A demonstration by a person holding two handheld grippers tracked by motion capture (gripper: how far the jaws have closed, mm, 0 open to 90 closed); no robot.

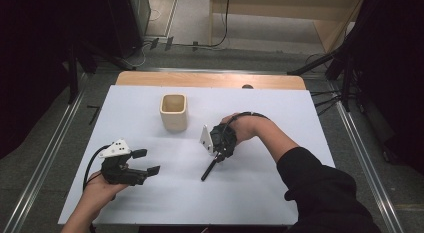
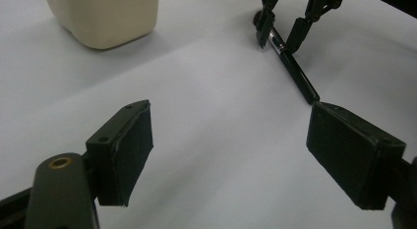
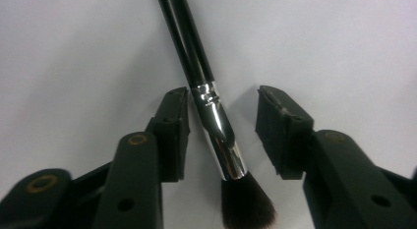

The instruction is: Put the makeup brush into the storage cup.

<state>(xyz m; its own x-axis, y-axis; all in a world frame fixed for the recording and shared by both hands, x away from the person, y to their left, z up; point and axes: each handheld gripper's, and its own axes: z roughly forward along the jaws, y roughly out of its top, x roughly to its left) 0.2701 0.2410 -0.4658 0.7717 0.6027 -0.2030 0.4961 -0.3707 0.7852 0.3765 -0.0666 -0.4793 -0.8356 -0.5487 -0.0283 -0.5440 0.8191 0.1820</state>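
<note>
While the right gripper (image 3: pixel 221 133) is half open around the brush (image 3: pixel 209 99), w/o touching yet, close on the ferrule, centred. Left gripper (image 2: pixel 228 155) is wide open, empty; cup (image 1: pixel 173 112) is near.

A cream, square-mouthed ceramic cup (image 1: pixel 173 112) stands upright just above the frame's centre on the white counter (image 1: pixel 280 193). A bare wooden strip (image 1: pixel 210 80) edges the counter's top. Black cables (image 1: pixel 200 43) trail across the grey floor (image 1: pixel 250 55) above.
</note>
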